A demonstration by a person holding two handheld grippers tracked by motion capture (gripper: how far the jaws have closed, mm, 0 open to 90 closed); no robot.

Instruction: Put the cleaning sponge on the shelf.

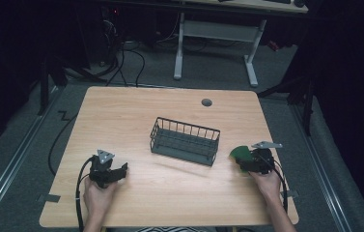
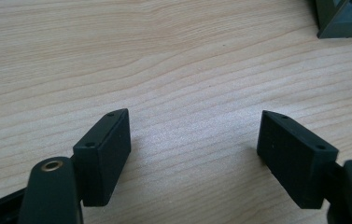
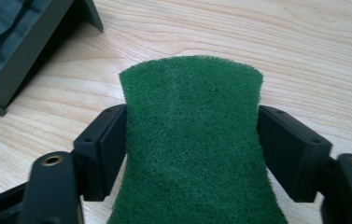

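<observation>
A green scouring pad [image 3: 190, 154] is pinched between the two jaws of my right gripper [image 3: 192, 135] and bows upward between them, just above the wooden table. In the high view the pad [image 1: 239, 152] sticks out of the right gripper [image 1: 243, 162] close to the right end of a dark wire basket [image 1: 185, 127]. That basket stands near the middle of the table, and its corner appears in the right gripper view [image 3: 19, 46]. My left gripper [image 1: 121, 170] rests low over the front left of the table. Its jaws stand wide apart with only bare wood between them [image 2: 194, 135].
A grey cable grommet [image 1: 206, 102] sits in the tabletop [image 1: 121, 116] behind the basket. The basket's corner [image 2: 346, 21] lies ahead and to the right of the left gripper. Beyond the far edge, a white desk frame [image 1: 179, 48] stands on the floor among cables.
</observation>
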